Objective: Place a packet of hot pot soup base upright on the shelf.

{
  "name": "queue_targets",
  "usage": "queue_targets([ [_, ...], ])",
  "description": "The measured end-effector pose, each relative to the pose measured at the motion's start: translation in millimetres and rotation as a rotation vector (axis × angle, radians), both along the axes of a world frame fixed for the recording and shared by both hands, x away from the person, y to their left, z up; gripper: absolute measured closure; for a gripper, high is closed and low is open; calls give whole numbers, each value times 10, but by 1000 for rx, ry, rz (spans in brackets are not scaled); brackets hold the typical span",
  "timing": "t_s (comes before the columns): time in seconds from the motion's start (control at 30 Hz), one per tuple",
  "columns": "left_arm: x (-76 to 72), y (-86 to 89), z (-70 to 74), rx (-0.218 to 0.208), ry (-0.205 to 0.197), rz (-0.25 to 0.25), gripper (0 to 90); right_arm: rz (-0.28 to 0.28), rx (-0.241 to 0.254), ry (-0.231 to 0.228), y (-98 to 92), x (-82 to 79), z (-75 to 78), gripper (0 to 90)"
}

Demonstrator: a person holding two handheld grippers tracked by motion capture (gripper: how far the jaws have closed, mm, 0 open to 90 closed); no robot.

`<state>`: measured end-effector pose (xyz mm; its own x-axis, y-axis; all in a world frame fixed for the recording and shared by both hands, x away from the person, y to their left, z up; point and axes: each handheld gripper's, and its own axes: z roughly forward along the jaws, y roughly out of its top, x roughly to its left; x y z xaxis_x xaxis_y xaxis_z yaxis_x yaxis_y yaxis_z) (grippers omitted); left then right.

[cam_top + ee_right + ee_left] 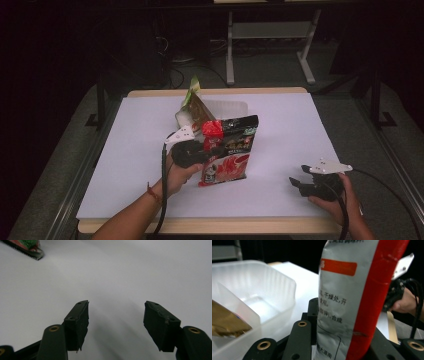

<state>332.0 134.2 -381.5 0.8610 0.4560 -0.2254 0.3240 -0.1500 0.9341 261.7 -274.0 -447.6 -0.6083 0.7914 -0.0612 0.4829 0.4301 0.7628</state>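
The pouch [231, 150] is a flat snack bag, black along the top with gold lettering, red and white lower down with a red patch at its upper left corner; in the left gripper view its back [347, 302] is silver-grey with printed text, an orange bar and a red side band. It stands upright at the middle of the white bench [125, 165], just in front of a clear plastic tub [227, 107] that holds a brown-and-green packet [195, 107]. The left tongs [202, 152] clamp the pouch at its left edge, jaws narrow and pressing both faces; the left hand [177, 175] grips the tool from below, forearm coming in from the lower left. The right tongs [299, 184] rest low over the bench at the right, well apart from the pouch, jaws wide with nothing between them [116, 325], held by the right hand [337, 200].
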Motion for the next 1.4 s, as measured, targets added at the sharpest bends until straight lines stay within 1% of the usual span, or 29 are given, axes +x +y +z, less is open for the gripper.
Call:
queue_targets([
  [0.1, -2, 42, 76, -17, -22, 25, 744, -5, 7, 1, -6, -1, 3, 363],
  [0.13, 5, 55, 98, -21, -21, 25, 744, -7, 8, -1, -8, 0, 3, 363],
  [0.3, 35, 77, 200, -18, -62, 69, 744, -11, 16, -1, -20, 0, 10, 360],
  [0.37, 61, 86, 227, -21, -72, 80, 744, -14, 18, -1, -20, -4, 15, 360],
  [0.43, 90, 98, 248, -43, -67, 90, 744, -16, 21, -5, -21, -6, 20, 359],
  [0.47, 99, 97, 260, -42, -74, 93, 744, -15, 24, -4, -21, -8, 21, 357],
  [0.53, 115, 84, 305, -31, -88, 98, 744, -19, 27, -8, -27, -12, 24, 340],
  [0.67, 155, 56, 416, -59, -101, 123, 746, -33, 42, -30, -56, -16, 39, 316],
  [0.7, 170, 47, 445, -61, -109, 121, 745, -37, 46, -34, -61, -17, 42, 313],
  [0.77, 190, 19, 502, -67, -123, 132, 746, -37, 54, -35, -65, -19, 45, 315],
  [0.8, 202, 6, 529, -70, -130, 139, 746, -35, 50, -35, -66, -19, 45, 315],
  [0.87, 236, -28, 577, -81, -136, 164, 746, -32, 55, -33, -62, -21, 45, 321],
  [0.93, 269, -68, 620, -82, -159, 177, 745, -20, 49, -30, -54, -24, 46, 324],
  [0.97, 288, -89, 638, -71, -168, 187, 745, -19, 48, -29, -48, -25, 45, 318],
  [1.0, 315, -111, 648, -74, -166, 192, 746, -21, 48, -30, -46, -24, 44, 307],
  [1.2, 465, -245, 659, -57, -169, 236, 746, -34, 46, -37, -60, -24, 43, 289],
  [1.23, 492, -266, 657, -60, -162, 246, 746, -36, 44, -37, -62, -24, 41, 281],
  [1.3, 550, -305, 659, -52, -166, 260, 746, -41, 43, -37, -65, -24, 40, 265],
  [1.37, 606, -339, 655, -58, -156, 279, 746, -44, 41, -38, -65, -23, 38, 256],
  [1.4, 628, -351, 652, -54, -159, 283, 746, -44, 42, -38, -65, -23, 38, 254],
])
